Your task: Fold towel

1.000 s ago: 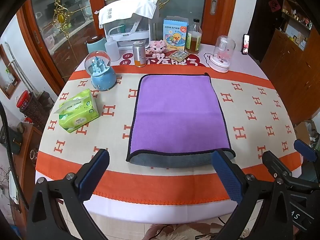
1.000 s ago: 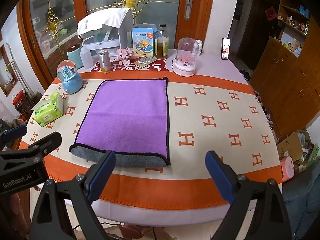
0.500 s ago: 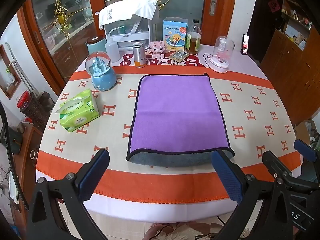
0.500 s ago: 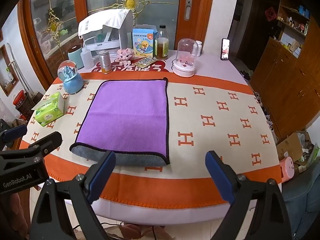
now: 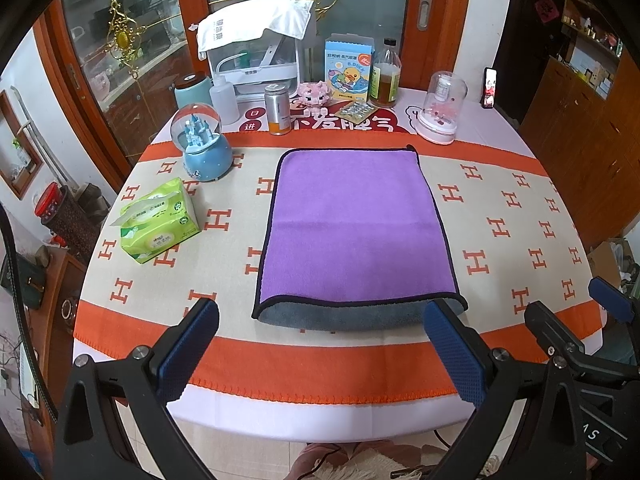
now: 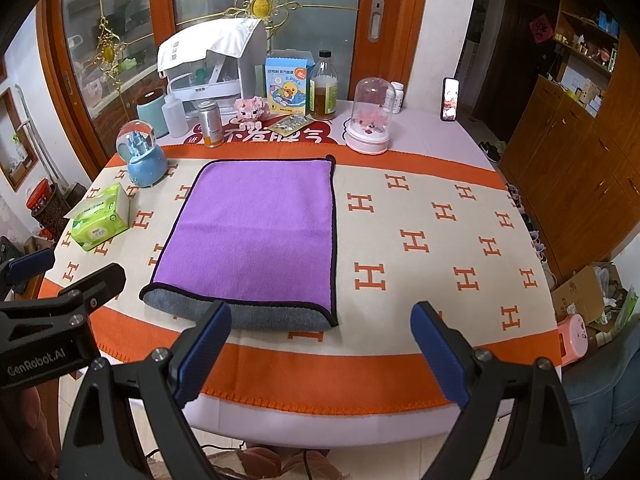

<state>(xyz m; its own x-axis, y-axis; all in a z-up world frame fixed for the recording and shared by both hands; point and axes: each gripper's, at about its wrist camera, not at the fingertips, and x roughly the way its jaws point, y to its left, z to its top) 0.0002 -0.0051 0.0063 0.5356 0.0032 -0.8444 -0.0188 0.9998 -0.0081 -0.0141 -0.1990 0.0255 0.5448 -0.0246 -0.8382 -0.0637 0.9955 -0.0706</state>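
The towel [image 5: 354,228] lies flat on the table [image 5: 320,368], already doubled once, its long axis running away from me and its grey fold at the near end. My left gripper [image 5: 320,354] is released, straight before that fold. My right gripper [image 6: 320,356], also spread and empty, sits off the towel's near right corner. The layers underneath are hidden.

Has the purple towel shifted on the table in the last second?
No. The purple towel keeps its far edge at the orange stripe, same as before.
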